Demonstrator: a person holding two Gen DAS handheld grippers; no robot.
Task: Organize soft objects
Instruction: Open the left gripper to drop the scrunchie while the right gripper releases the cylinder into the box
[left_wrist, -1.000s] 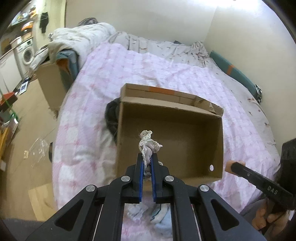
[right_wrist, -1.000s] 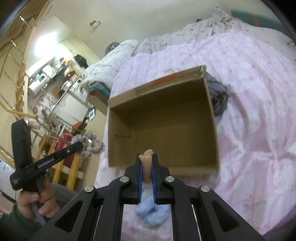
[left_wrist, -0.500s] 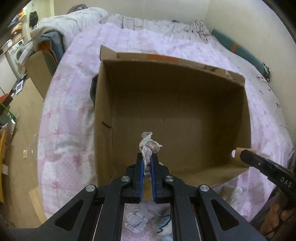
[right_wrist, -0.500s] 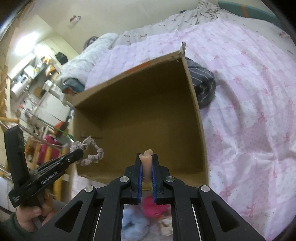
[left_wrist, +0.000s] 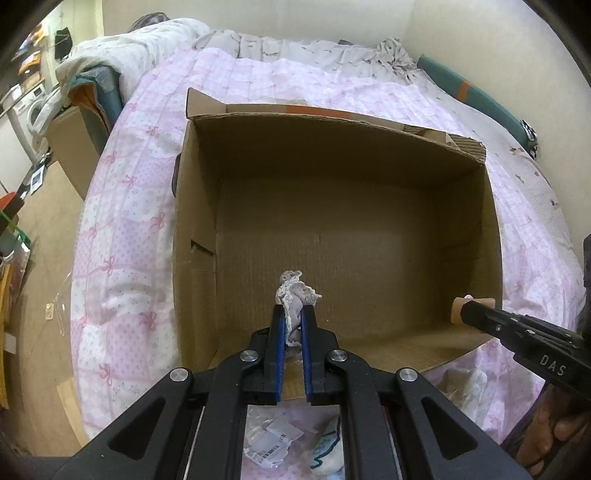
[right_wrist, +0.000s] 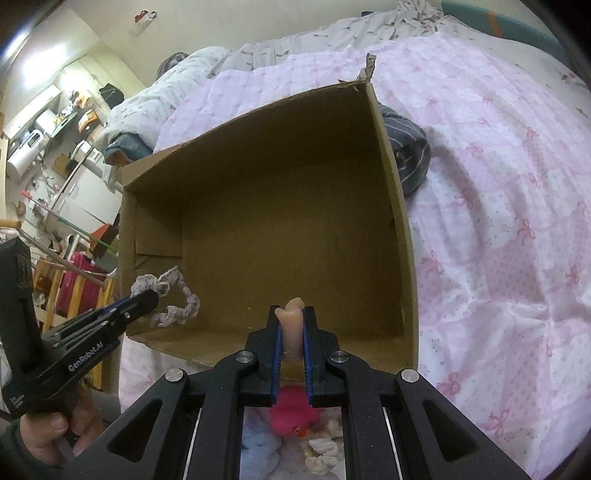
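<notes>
An open cardboard box (left_wrist: 495, 229) (right_wrist: 400, 221) lies on a pink bedspread. My left gripper (left_wrist: 293, 317) (right_wrist: 147, 297) is shut on a lilac lace-trimmed scrunchie (left_wrist: 295, 295) (right_wrist: 177, 306), held over the box's near left part. The right gripper (right_wrist: 291, 321) (left_wrist: 467, 312) is shut on a small peach soft piece (right_wrist: 291, 325) (left_wrist: 458, 304) at the box's near right edge. Nothing lies on the box floor. Below the grippers, on the bed, sit a pink plush (right_wrist: 291, 410), a pale blue fluffy item (right_wrist: 258, 454) and white soft bits (right_wrist: 321, 450).
A dark striped garment (right_wrist: 410, 155) lies against the box's outer side. White bedding (left_wrist: 140, 48) and a second cardboard box (left_wrist: 74, 144) are at the bed's far left. A packet with a barcode label (left_wrist: 269, 443) lies below my left gripper. Hands hold both tools.
Both grippers have come down and closer to the box, which now fills each view. Each still grips its item. The pink plush has come into the right wrist view.
</notes>
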